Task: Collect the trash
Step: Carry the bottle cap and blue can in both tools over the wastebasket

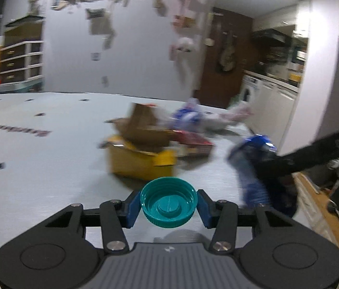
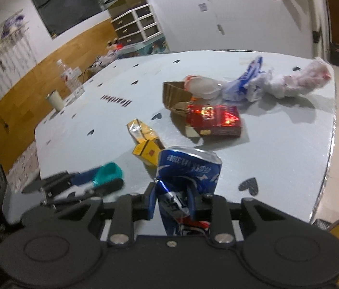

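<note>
My left gripper (image 1: 168,208) is shut on a teal bottle cap (image 1: 168,202), held above the pale table (image 1: 37,168); it also shows in the right wrist view (image 2: 108,177). My right gripper (image 2: 172,203) is shut on a crushed blue can (image 2: 188,175), which shows blurred in the left wrist view (image 1: 253,159). On the table lie a yellow carton (image 2: 145,144), a red packet (image 2: 214,120), brown cardboard (image 2: 175,94), a blue and white wrapper (image 2: 246,82) and crumpled white plastic (image 2: 299,82).
The table's right edge (image 2: 330,149) drops to a light floor. A white cup (image 2: 55,101) and a clear bottle (image 2: 69,77) stand left of the table. A drawer unit (image 2: 137,21) stands by the far wall.
</note>
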Available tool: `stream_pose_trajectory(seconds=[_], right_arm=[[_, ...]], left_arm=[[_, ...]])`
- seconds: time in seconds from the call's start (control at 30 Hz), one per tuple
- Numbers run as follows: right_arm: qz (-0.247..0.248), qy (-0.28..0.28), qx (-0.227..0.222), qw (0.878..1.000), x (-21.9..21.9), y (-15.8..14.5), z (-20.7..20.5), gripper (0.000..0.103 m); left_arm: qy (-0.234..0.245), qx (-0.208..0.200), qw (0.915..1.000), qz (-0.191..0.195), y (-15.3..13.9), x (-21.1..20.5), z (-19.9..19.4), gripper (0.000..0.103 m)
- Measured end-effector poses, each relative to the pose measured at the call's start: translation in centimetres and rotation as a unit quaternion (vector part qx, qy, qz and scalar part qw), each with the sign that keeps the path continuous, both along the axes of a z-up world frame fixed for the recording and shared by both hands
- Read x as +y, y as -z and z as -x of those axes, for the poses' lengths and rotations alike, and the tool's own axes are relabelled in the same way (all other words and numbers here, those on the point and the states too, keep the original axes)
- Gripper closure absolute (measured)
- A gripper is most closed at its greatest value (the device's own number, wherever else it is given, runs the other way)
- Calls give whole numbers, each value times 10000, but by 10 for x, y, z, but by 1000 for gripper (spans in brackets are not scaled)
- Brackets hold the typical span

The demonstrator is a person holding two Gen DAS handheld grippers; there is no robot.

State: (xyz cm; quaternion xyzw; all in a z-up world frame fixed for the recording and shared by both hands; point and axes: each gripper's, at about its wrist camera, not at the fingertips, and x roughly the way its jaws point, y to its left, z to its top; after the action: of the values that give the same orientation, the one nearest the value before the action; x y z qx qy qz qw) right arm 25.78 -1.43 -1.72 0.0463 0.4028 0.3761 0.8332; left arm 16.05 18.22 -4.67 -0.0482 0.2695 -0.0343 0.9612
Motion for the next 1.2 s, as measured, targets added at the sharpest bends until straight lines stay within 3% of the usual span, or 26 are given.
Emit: stream_pose_trajectory(seconds=[0.4,0.57,0.73,0.93,1.2], right_arm=[[-485,501,414,9967,-53,13,1,69],[-606,737,598,9936,-70,19,-4,67],[-417,955,663,9923,-71,26,-7,64],[-227,955,358,9945,-72,21,4,69],[69,761,-368,9964,-72,4,34,69]], left_arm=[[656,289,9974,74,21,-77,-26,53],[720,250,9971,-44,19,-89,-25,53],[696,205,9974,-57,14,-91,-21,53],[534,150,9985,-39,3,-86,-7,53],[143,-70,9999,18,-24,-77,19,53]])
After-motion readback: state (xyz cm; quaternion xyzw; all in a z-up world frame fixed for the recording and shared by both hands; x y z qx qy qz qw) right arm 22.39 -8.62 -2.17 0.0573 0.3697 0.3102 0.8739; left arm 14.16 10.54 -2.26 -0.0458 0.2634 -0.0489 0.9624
